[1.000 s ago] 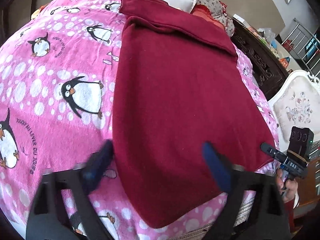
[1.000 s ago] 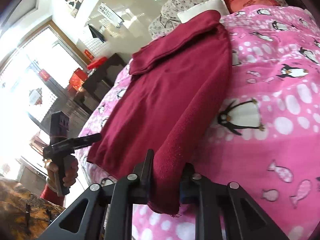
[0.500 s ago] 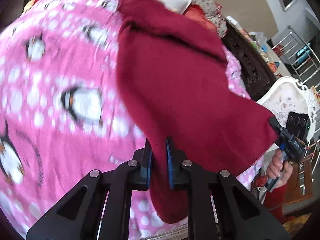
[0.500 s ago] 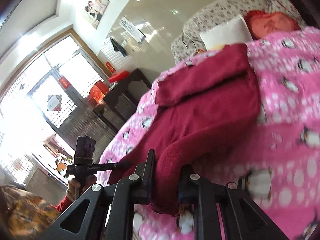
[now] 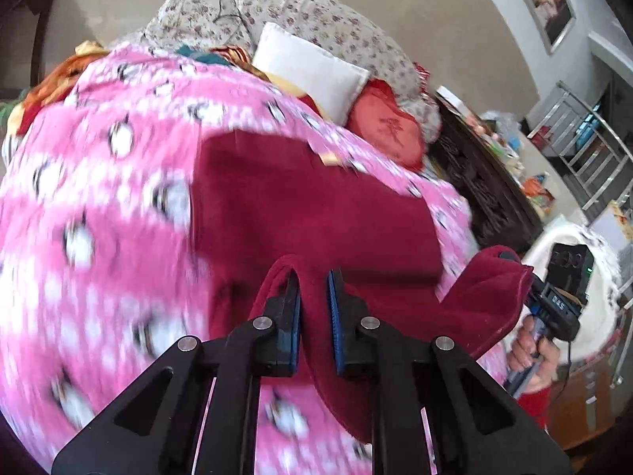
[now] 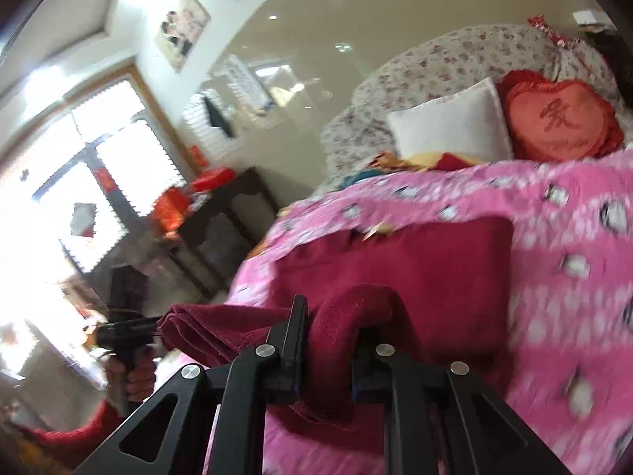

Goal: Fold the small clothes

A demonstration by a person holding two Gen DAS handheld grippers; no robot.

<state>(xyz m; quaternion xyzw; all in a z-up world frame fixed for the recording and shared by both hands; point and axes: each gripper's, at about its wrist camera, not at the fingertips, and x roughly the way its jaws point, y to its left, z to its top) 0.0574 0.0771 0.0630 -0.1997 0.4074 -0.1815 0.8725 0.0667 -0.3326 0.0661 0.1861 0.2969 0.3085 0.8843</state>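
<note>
A dark red garment (image 5: 308,213) lies on the pink penguin blanket (image 5: 99,245). Its near edge is lifted off the bed. My left gripper (image 5: 314,289) is shut on one corner of that edge. My right gripper (image 6: 330,316) is shut on the other corner, which bulges over its fingers. In the left wrist view the right gripper (image 5: 554,301) shows at the right with red cloth hanging from it. In the right wrist view the left gripper (image 6: 126,328) shows at the left holding the stretched hem. The garment (image 6: 395,273) lies doubled in the right wrist view, its far part flat on the blanket (image 6: 573,245).
A white pillow (image 5: 312,67), a red heart cushion (image 6: 558,122) and a floral quilt (image 5: 296,8) lie at the head of the bed. A dark carved cabinet (image 5: 482,182) stands beside the bed. A white chair (image 5: 569,245) is near the right gripper.
My left gripper closed on the garment's near corner. Both grippers then lifted the near edge and carried it toward the head of the bed, doubling the garment over.
</note>
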